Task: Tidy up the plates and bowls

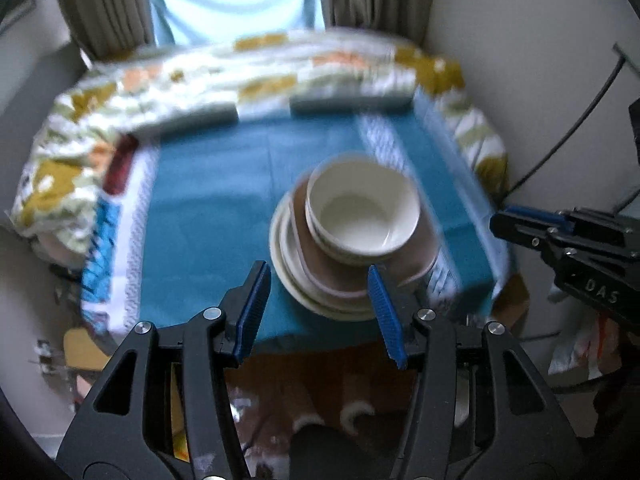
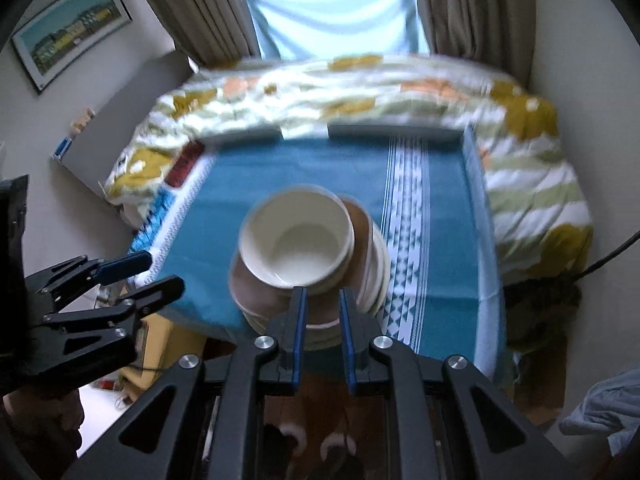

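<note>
Both grippers are held above the near edge of the table, angled steeply down toward the stack of dishes. The left gripper (image 1: 318,276) has its blue pads standing partly apart with nothing between them; the right gripper (image 2: 323,300) has its pads drawn close to a narrow gap, also holding nothing. The cream bowl (image 1: 362,210) sits nested in another bowl on a brown plate (image 1: 320,268), which lies on cream plates (image 1: 286,264), the whole stack resting on the teal tablecloth (image 1: 208,220) near its front edge, clear of both grippers.
</note>
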Demonstrator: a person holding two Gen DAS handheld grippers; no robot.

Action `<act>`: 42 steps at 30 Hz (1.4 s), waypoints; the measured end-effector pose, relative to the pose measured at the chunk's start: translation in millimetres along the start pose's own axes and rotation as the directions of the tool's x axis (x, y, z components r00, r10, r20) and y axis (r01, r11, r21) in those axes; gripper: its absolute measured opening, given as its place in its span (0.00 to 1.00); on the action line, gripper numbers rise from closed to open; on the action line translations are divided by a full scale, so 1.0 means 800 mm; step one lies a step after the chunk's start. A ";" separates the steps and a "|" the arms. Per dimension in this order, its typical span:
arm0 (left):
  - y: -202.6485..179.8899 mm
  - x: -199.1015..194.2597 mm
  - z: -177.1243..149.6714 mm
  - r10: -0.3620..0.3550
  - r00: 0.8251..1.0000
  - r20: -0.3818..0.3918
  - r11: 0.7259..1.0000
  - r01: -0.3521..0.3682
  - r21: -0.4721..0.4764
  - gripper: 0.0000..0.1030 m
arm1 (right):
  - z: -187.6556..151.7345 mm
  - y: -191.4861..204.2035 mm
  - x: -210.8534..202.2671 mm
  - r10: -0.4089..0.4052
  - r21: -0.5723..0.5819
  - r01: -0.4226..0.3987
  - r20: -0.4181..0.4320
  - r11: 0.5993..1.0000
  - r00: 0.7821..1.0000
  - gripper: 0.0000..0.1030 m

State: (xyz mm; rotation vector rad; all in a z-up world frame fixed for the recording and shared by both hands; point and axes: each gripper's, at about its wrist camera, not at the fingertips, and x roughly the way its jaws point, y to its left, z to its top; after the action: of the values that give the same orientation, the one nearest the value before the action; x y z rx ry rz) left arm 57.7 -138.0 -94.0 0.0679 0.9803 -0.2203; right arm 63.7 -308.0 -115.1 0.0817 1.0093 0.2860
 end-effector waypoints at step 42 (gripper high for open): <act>0.052 -0.196 -0.025 0.112 0.818 0.564 0.993 -0.113 -0.034 1.00 | -0.013 0.093 -0.153 -0.256 0.089 0.244 0.482 0.966 0.838 0.99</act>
State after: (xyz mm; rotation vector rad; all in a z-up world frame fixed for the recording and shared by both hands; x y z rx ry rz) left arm -33.8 -70.4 23.1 0.0562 0.3758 -0.1182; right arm -20.7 -271.1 -5.3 0.0395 0.5042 0.0054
